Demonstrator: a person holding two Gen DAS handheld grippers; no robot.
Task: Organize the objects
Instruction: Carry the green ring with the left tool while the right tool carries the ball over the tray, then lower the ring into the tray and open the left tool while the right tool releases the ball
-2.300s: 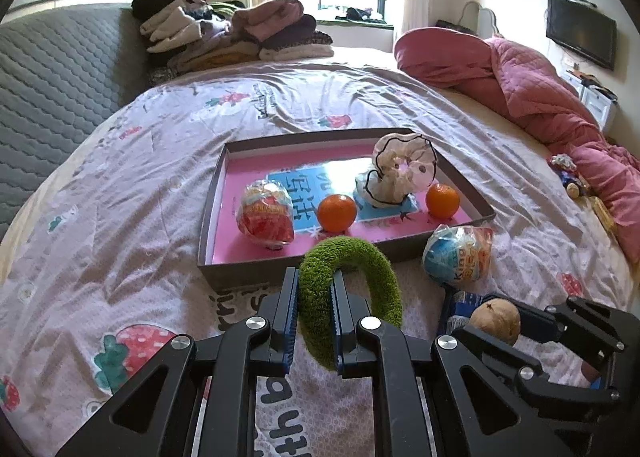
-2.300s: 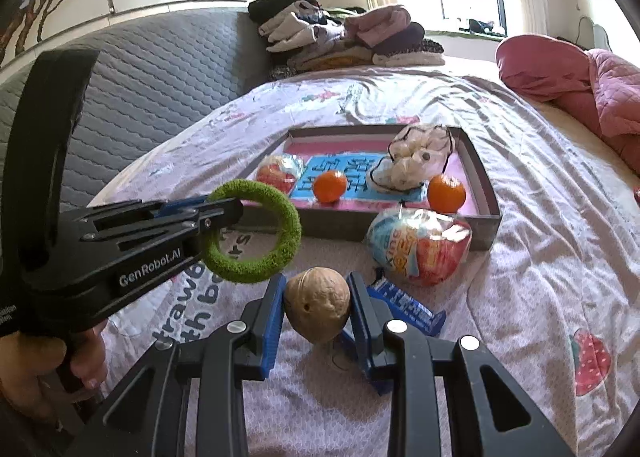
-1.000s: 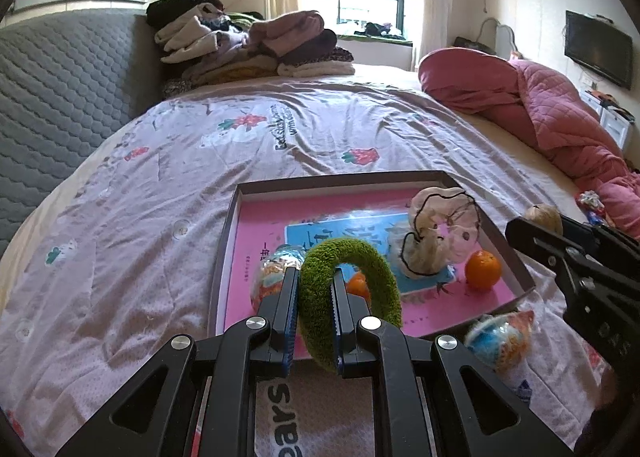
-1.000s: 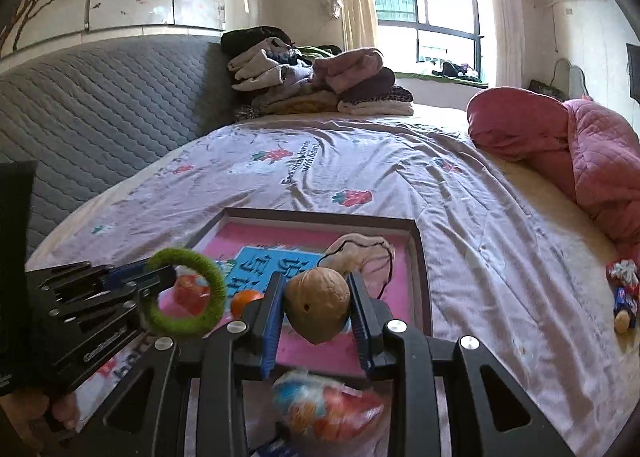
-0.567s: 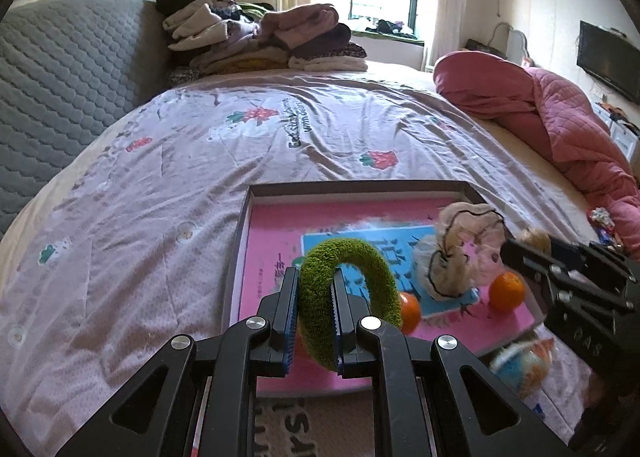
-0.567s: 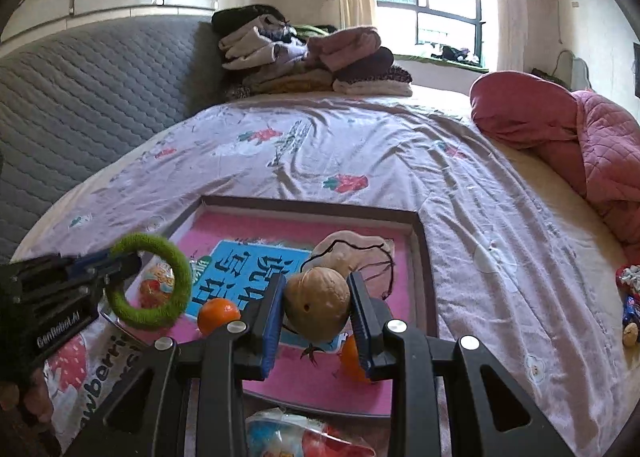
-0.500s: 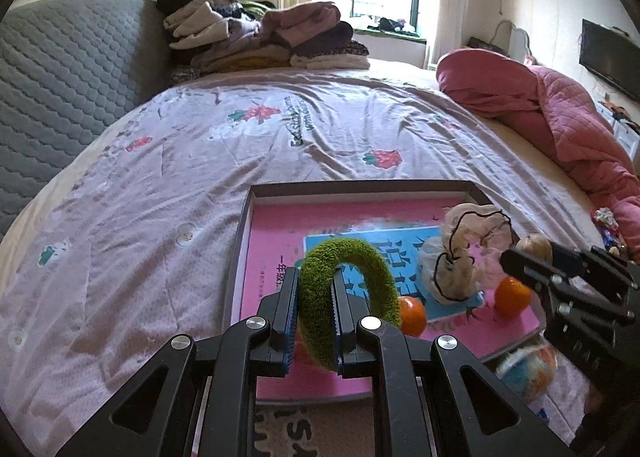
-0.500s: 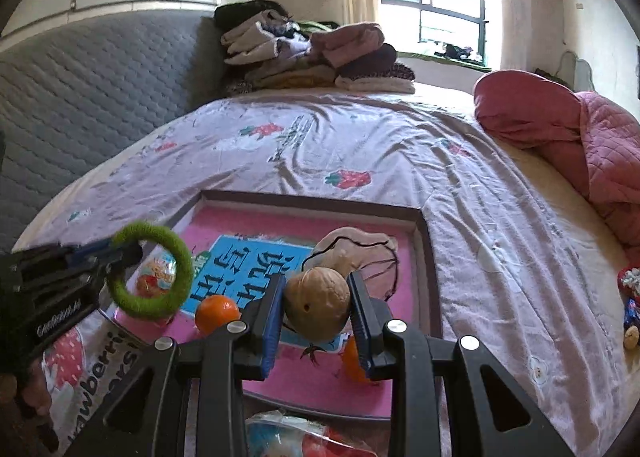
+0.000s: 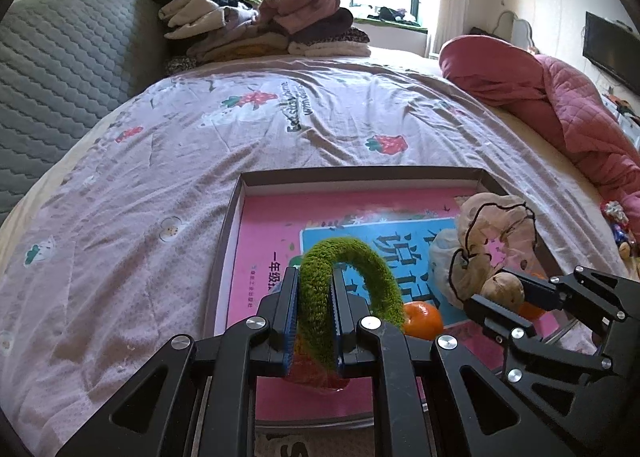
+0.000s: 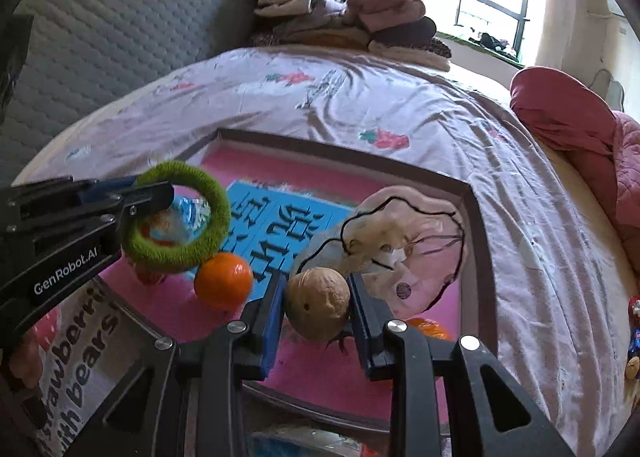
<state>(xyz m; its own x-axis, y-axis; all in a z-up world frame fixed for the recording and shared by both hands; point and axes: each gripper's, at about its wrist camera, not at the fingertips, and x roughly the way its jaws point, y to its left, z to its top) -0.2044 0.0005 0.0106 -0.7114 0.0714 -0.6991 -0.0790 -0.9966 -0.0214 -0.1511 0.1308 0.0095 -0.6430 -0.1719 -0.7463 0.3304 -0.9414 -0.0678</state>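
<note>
My left gripper (image 9: pixel 314 289) is shut on a fuzzy green ring (image 9: pixel 356 269), held upright over the near left part of the pink-lined tray (image 9: pixel 244 225). The same green ring (image 10: pixel 176 213) shows at the left of the right wrist view. My right gripper (image 10: pixel 316 293) is shut on a brown walnut (image 10: pixel 318 303) above the tray's near right part; that walnut (image 9: pixel 502 287) also appears beside the left gripper. In the tray lie an orange (image 10: pixel 223 281), a pink scrunchie (image 10: pixel 404 245) and a wrapped snack (image 10: pixel 180 217), partly behind the ring. A second orange (image 10: pixel 428 325) peeks from behind my right fingers.
The tray (image 10: pixel 476 217) sits on a bed with a strawberry-print sheet (image 9: pixel 280 117). Folded clothes (image 9: pixel 260 29) are stacked at the head, a pink quilt (image 9: pixel 552 105) lies at the right. Small toys (image 10: pixel 634 333) rest at the right edge. A packaged snack (image 10: pixel 316 443) lies under my right gripper.
Both grippers have moved forward and down over the tray, each keeping its grip. The tray now fills more of both views, and the right gripper has rolled a little.
</note>
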